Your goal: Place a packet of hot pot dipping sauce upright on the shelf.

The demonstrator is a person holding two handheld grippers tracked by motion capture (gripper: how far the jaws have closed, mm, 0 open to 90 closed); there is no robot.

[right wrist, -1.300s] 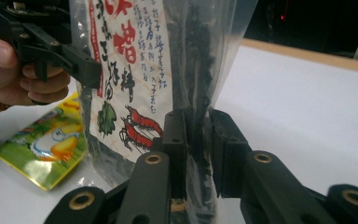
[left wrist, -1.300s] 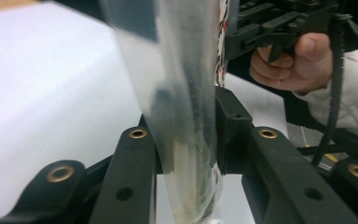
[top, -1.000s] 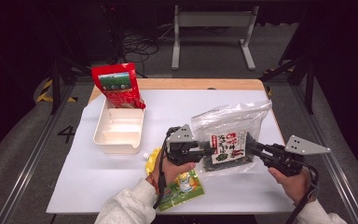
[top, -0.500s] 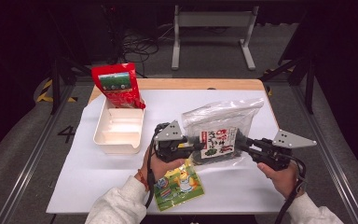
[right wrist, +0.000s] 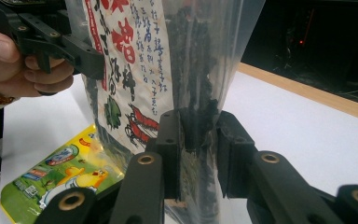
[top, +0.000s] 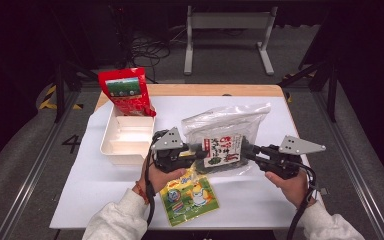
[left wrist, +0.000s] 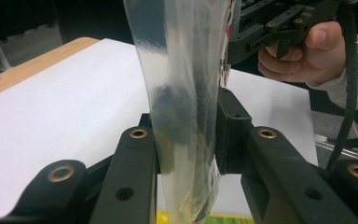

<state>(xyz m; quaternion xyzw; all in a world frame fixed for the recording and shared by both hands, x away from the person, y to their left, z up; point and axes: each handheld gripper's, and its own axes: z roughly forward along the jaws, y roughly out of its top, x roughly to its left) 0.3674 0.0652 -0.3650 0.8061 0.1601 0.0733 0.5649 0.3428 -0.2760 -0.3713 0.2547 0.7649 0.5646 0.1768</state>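
I held the clear seaweed bag between my two tools, above the white table and a little in front of the middle. My left hand-held gripper was closed on the left edge of the bag; in the left gripper view the thin plastic stood pressed between the two black pads. My right hand-held gripper was closed on the right edge, and in the right gripper view its pads pinched the dark seaweed part beside the printed label. The right one had just been opening a little, but the bag stayed between its pads. The bag was lifted and tilted, with its clear top end pointing away from me. Under it, near my left hand, a green and yellow packet lay flat on the table. A white tray stood well to the left, and a red pouch leaned at its far end.
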